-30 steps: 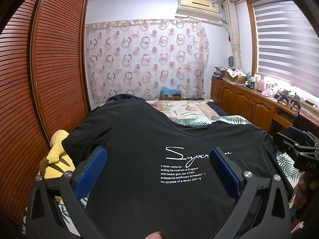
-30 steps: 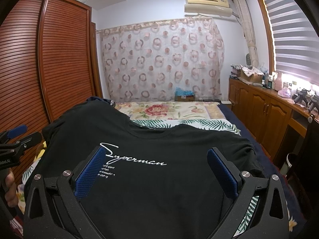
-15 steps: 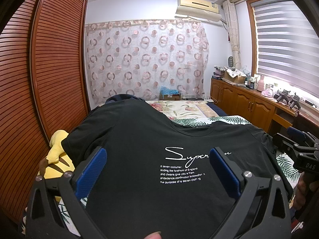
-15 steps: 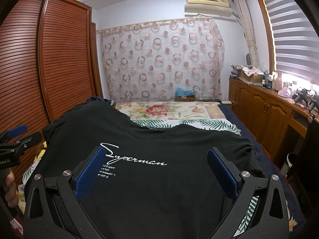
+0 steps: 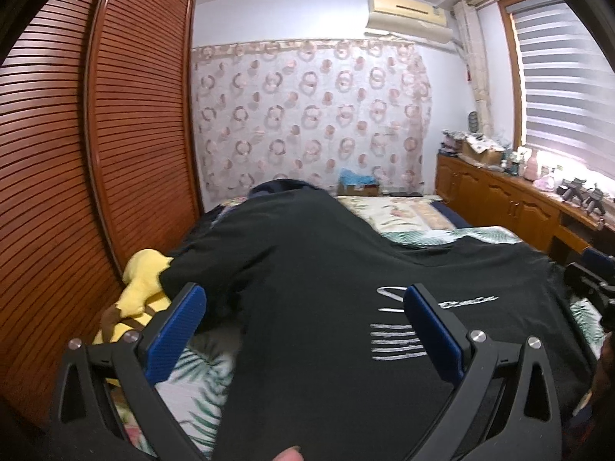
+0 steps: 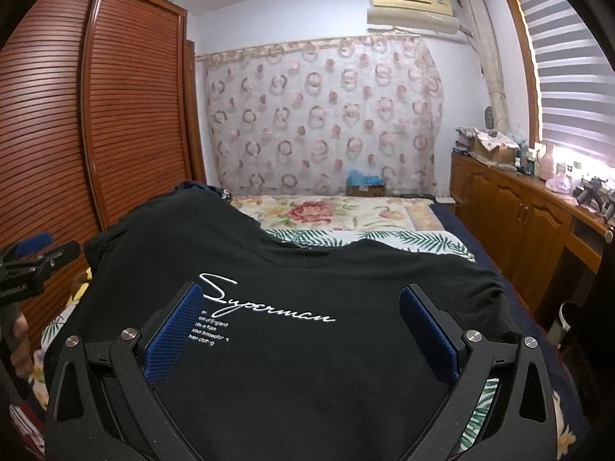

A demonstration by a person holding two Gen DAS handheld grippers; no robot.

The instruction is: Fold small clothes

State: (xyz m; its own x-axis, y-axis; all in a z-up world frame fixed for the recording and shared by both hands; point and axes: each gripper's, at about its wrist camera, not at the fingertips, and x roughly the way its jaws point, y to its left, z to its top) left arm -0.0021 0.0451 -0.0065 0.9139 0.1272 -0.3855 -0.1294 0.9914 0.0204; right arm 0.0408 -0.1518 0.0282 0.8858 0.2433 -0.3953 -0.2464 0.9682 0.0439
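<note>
I am holding my left gripper [image 5: 305, 303] with its blue-padded fingers [image 5: 175, 332] spread wide apart, gripping nothing, and it is hovering over the left part of the black T-shirt [image 5: 326, 299]. The left wrist view is smearing the shirt's white print [image 5: 399, 330] into streaks. My right gripper [image 6: 300, 303] is likewise standing with its fingers well apart and clamping nothing, sitting above the shirt's chest, where the white script "Superman" [image 6: 265, 307] is reading clearly between the pads. The T-shirt [image 6: 292, 345] is lying spread face up across the near end of the bed [image 6: 346, 215], collar pointing away from me, its left sleeve reaching toward a yellow plush toy [image 5: 144, 296] at the bed's left edge. Beyond the collar the leaf-print sheet [image 6: 403, 238] and a floral quilt [image 6: 319, 211] are showing. Further out, a louvred wooden wardrobe [image 5: 96, 134] is filling the left side, a curtain with ring patterns [image 6: 323, 115] is hanging at the far wall under an air conditioner [image 6: 411, 4], and a wooden cabinet [image 6: 511, 211] is running along the right below the window blinds [image 6: 576, 69].
</note>
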